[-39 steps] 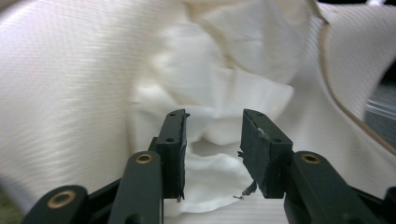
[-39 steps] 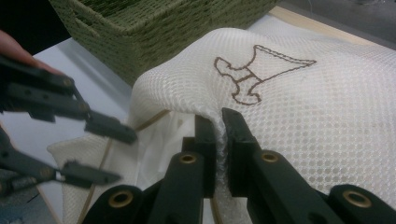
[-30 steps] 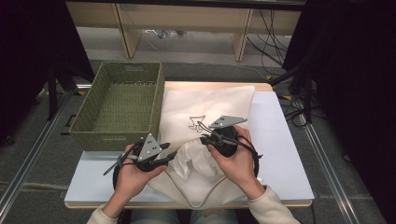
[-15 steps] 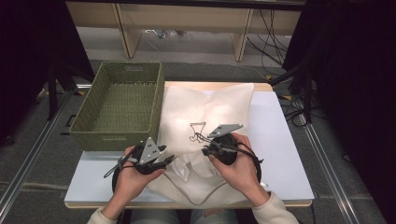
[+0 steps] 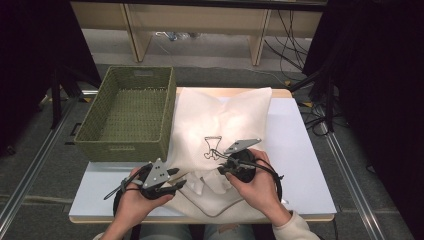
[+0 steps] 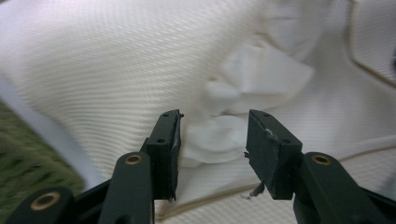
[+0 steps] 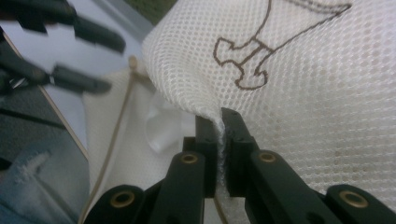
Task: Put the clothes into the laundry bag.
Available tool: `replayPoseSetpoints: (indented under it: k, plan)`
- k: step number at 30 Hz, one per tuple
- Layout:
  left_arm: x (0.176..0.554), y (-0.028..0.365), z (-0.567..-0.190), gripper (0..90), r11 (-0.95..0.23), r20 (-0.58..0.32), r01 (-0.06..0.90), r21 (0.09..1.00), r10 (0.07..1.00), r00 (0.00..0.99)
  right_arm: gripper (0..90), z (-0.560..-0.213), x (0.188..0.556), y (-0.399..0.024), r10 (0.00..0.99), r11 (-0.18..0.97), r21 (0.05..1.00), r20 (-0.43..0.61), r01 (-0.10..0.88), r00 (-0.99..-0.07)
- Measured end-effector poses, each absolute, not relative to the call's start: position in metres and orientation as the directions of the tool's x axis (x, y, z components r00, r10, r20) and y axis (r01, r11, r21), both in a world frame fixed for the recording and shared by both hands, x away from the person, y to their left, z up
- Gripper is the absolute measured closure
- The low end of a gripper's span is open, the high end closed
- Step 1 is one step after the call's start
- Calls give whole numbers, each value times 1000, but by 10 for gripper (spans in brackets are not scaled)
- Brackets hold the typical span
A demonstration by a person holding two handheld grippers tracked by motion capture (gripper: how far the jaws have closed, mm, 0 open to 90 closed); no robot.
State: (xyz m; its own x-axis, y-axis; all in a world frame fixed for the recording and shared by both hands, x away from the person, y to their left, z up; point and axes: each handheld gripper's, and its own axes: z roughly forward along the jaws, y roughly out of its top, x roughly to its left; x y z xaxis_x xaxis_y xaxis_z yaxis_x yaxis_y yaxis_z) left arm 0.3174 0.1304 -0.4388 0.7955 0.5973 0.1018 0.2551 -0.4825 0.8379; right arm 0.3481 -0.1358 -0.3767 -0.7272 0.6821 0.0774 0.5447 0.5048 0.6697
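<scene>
Right claw (image 7: 219,135): clamped on mesh bag (image 5: 220,130) edge, lifting it.
Left claw (image 6: 212,144): half open, just widened, white cloth (image 6: 261,79) between jaws, ungripped.
Bag: on desk (image 5: 305,165), beside green basket (image 5: 127,112).

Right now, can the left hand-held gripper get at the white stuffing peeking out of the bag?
Probably yes: the left hand-held gripper is open, with the white stuffing right between its jaws and nothing blocking.

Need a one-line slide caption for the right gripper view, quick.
Right gripper pinches the edge of the white mesh laundry bag, lifting its printed flap over the white cloth inside.
</scene>
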Motion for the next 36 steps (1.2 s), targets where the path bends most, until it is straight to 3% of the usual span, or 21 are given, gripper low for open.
replayPoseSetpoints:
  k: [6, 10, 11, 19, 20, 23, 27, 28, 29, 30, 36]
  plan:
    - [306, 123, -439, 536, -471, 50, 255, 844, 544, 838, 876, -366, 345, -138, 675, 482, 708, 76, 516, -734]
    - [302, 120, -436, 527, -473, 56, 243, 847, 535, 843, 876, -362, 340, -136, 689, 465, 712, 81, 526, -720]
    - [302, 119, -436, 527, -479, 63, 238, 845, 530, 845, 876, -362, 342, -137, 661, 491, 729, 45, 477, -749]
    - [295, 110, -438, 490, -528, 103, 180, 830, 462, 881, 872, -366, 343, -136, 692, 461, 708, 90, 535, -716]
    - [294, 107, -440, 482, -525, 97, 181, 832, 458, 883, 872, -367, 346, -137, 669, 490, 718, 54, 494, -742]
    - [291, 103, -441, 463, -570, 140, 153, 807, 437, 889, 869, -370, 347, -136, 676, 483, 724, 49, 493, -735]
    - [284, 92, -446, 439, -578, 86, 147, 803, 357, 930, 867, -370, 349, -138, 666, 498, 710, 56, 498, -744]
    - [288, 88, -447, 436, -603, 96, 87, 793, 263, 960, 867, -370, 349, -138, 665, 500, 709, 54, 498, -745]
    - [288, 88, -447, 435, -603, 96, 87, 793, 263, 960, 867, -370, 349, -138, 665, 500, 709, 54, 498, -745]
    - [282, 85, -451, 434, -580, 76, 139, 803, 330, 941, 865, -372, 349, -137, 677, 485, 722, 47, 493, -734]
    - [281, 80, -455, 429, -597, 75, 130, 792, 307, 949, 863, -373, 350, -137, 671, 489, 723, 45, 487, -740]
